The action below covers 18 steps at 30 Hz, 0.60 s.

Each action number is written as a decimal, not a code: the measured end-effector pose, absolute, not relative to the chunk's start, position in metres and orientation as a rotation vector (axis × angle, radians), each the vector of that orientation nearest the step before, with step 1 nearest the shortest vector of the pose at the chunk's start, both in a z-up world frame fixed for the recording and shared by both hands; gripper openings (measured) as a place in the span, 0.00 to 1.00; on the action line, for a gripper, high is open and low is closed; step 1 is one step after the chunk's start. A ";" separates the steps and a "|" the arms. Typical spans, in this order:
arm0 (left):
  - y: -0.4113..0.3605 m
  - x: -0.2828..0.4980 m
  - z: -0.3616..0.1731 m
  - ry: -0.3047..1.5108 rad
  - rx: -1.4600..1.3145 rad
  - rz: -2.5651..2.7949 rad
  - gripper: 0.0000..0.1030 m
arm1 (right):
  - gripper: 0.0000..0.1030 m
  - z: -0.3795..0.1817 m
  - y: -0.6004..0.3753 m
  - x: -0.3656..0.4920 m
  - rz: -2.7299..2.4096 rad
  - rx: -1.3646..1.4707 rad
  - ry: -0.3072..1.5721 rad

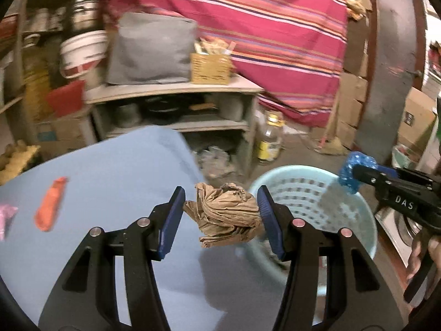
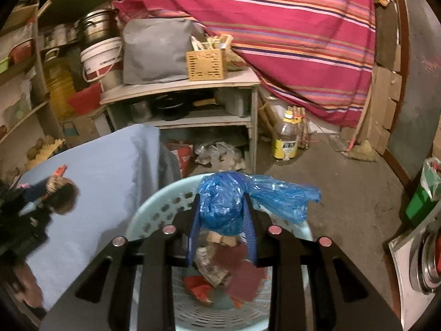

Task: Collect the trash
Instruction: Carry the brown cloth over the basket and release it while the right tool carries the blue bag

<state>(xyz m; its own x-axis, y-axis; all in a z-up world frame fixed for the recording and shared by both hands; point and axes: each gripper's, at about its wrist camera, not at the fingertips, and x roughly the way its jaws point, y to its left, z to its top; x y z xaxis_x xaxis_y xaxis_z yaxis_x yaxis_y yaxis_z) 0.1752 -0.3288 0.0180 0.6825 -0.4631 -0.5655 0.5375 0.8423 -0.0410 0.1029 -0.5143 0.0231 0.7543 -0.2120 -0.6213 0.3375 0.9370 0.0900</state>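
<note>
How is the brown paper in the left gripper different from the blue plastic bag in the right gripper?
The brown paper is a dull crumpled ball; the blue plastic bag is shiny, with a loose tail. The paper is near the basket rim; the bag hangs over its inside. Both are clamped between pads.

desk cloth [image 1: 110, 182]: plain light blue
basket [image 2: 154, 215]: pale aqua, holed walls
crumpled paper [image 1: 223, 215]: brown
plastic bag [image 2: 228, 207]: glossy blue
wrapper [image 1: 49, 207]: orange
hanging cloth [image 2: 289, 35]: crimson with orange, pink and dark blue stripes
left gripper [image 1: 220, 198]: black with blue pads
bottle [image 2: 286, 138]: clear with yellow label and cap
</note>
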 end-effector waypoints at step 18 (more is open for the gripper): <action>-0.400 0.183 0.002 0.631 0.140 -0.596 0.89 | 0.28 0.005 -0.547 0.095 -0.320 0.286 0.672</action>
